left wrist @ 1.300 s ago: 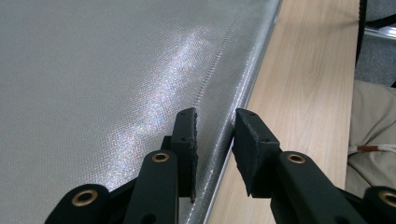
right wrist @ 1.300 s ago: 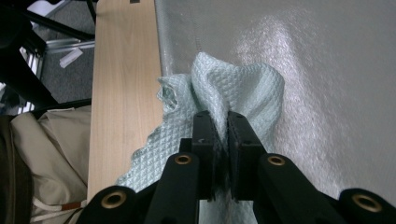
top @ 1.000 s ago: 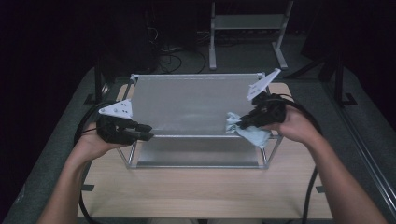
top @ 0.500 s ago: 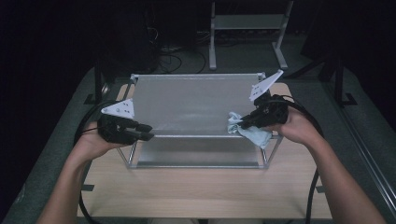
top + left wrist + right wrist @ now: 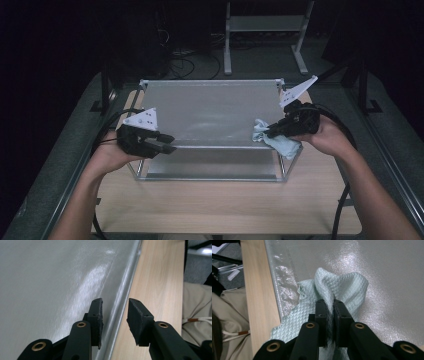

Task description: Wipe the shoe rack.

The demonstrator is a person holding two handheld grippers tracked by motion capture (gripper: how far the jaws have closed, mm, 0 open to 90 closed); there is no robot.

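Broadly, a pale wooden bench (image 5: 225, 205) is seen carrying a grey-topped metal frame (image 5: 210, 115), which is taken as the landmark; the frame's flat sheet is glossy and is bounded by a thin metal rim, with open space visible below its near edge in the high view. At the frame's near right corner a light blue-green waffle-weave cloth (image 5: 272, 140) is found, part of it lying on the sheet and part draped over the rim towards the bench. The cloth is clamped by the right gripper (image 5: 270, 133), whose jaws are seen in the right gripper view pressed tight on a raised fold of the cloth (image 5: 339, 287), with the bench strip beside the frame's edge on that view's left. The right hand (image 5: 325, 137) is held just outside the frame's right side. At the frame's near left corner the left gripper (image 5: 167, 142) is held by the left hand (image 5: 107, 155); its jaws are parted and have just been opening, and nothing is gripped. In the left gripper view (image 5: 115, 312) the frame's metal rim is seen running between the two spread jaws, with no pad seen pressing on it
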